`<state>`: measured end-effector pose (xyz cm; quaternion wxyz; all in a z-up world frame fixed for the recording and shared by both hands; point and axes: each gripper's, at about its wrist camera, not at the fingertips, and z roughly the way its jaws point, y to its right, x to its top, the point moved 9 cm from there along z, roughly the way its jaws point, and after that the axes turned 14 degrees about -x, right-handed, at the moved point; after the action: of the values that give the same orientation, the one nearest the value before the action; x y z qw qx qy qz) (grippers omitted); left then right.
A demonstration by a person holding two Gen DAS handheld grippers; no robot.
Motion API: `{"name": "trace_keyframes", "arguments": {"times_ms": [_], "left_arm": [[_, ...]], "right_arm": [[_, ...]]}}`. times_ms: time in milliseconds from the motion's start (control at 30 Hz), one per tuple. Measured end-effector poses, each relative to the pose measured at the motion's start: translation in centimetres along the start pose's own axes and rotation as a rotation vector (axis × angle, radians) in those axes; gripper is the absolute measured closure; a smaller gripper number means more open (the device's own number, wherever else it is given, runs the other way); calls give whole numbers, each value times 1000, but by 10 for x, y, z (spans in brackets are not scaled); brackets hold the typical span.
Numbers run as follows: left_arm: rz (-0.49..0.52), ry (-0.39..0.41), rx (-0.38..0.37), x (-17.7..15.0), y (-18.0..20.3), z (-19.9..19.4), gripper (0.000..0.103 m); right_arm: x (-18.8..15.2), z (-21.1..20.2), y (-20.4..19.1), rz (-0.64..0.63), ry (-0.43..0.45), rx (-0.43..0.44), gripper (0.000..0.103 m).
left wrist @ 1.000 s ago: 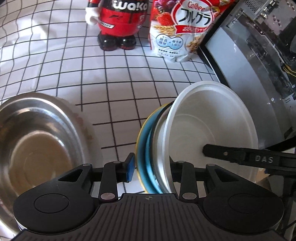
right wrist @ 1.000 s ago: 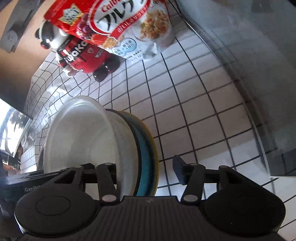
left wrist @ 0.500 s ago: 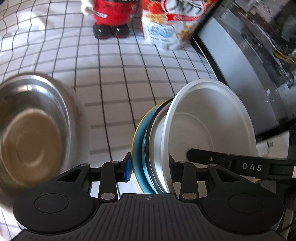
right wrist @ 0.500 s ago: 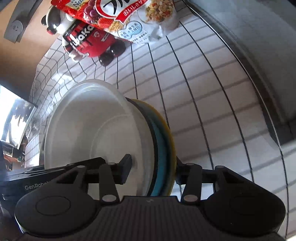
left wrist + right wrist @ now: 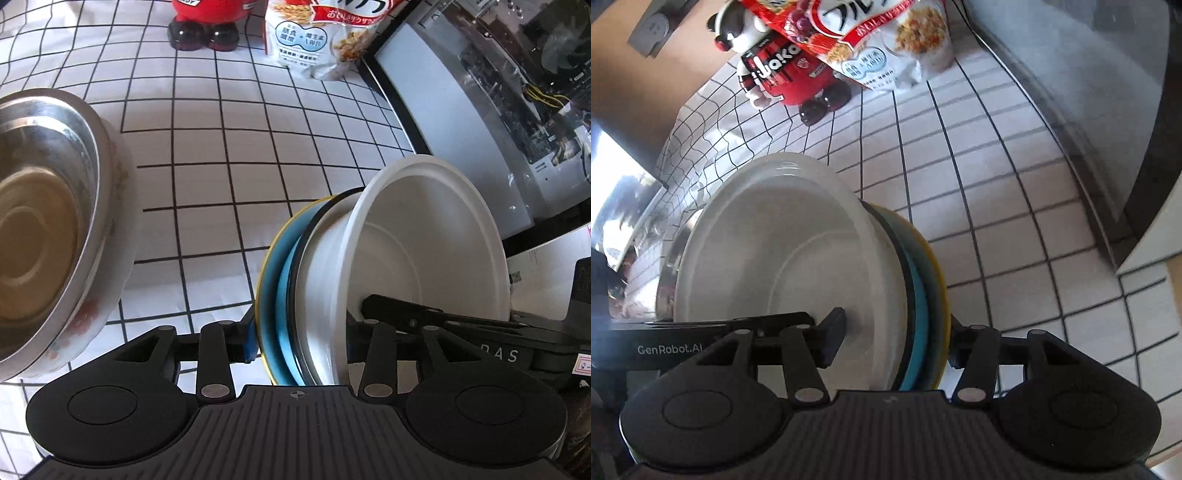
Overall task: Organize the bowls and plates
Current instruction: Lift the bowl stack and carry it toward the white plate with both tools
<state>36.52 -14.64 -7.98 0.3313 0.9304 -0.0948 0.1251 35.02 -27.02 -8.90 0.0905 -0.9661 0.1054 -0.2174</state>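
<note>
A stack of dishes is held on edge above the checked tablecloth: a white bowl (image 5: 424,243) nested on a blue plate (image 5: 282,280) with a yellow rim. My left gripper (image 5: 301,341) is shut on the stack, one finger behind the plate, one inside the bowl. My right gripper (image 5: 895,341) is shut on the same stack (image 5: 798,258) from the opposite side. A large steel bowl (image 5: 48,221) sits at the left in the left wrist view, close beside the stack; its rim (image 5: 670,258) shows behind the white bowl in the right wrist view.
A red and black mascot figure (image 5: 786,74) and a cereal bag (image 5: 317,40) stand at the back of the cloth (image 5: 229,147). A glass-sided computer case (image 5: 498,110) borders the right side.
Both grippers have carried the stack left, toward the steel bowl, which now looms larger and closer. The right gripper closed onto the stack since one second ago.
</note>
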Motion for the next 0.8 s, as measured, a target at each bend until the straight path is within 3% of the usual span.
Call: {"name": "trace_keyframes", "arguments": {"times_ms": [200,800], "left_arm": [[-35,-22,-70,-3,-2,10,48],[-78,-64,-67,-5,-2,10,50]], "right_arm": [[-2,1,2,9,-5,38,50],[-4,3,0,23,-39,76,51]]}}
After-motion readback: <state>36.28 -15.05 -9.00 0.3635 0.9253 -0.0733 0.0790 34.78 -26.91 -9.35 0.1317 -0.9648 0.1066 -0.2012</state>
